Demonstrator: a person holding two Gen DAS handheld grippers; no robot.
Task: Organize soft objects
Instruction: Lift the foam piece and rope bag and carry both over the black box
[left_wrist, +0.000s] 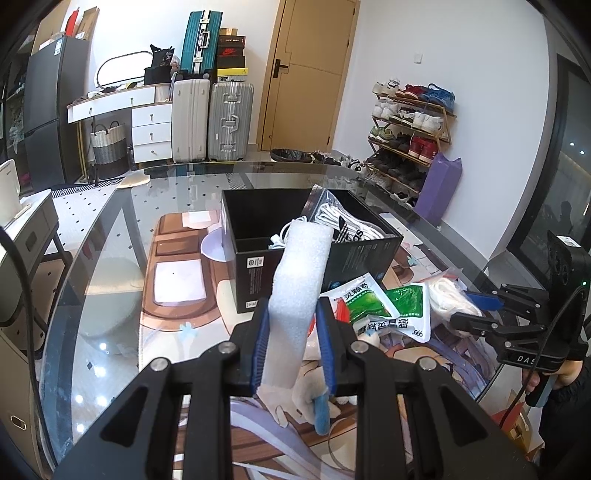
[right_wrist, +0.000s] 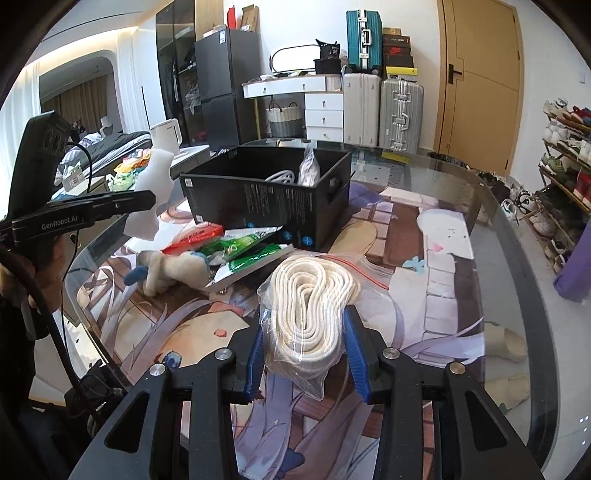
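My left gripper (left_wrist: 293, 306) is shut on a tall white foam strip (left_wrist: 299, 280), held upright in front of the black box (left_wrist: 255, 269). The box holds a white cable and a bag of white laces (left_wrist: 343, 225). My right gripper (right_wrist: 306, 317) is shut on a clear zip bag of coiled white rope (right_wrist: 314, 295), just above the printed mat. In the right wrist view the left gripper (right_wrist: 147, 201) holds the foam strip (right_wrist: 155, 184) left of the black box (right_wrist: 258, 199). A beige and blue plush toy (right_wrist: 173, 273) and green sachets (right_wrist: 243, 247) lie between the grippers.
The round glass table (right_wrist: 517, 280) carries a printed mat (right_wrist: 436, 295); its rim curves close on the right. Slippers (right_wrist: 506, 343) show beneath the glass. Suitcases (left_wrist: 229, 118), a white dresser and a shoe rack (left_wrist: 410, 129) stand by the far walls.
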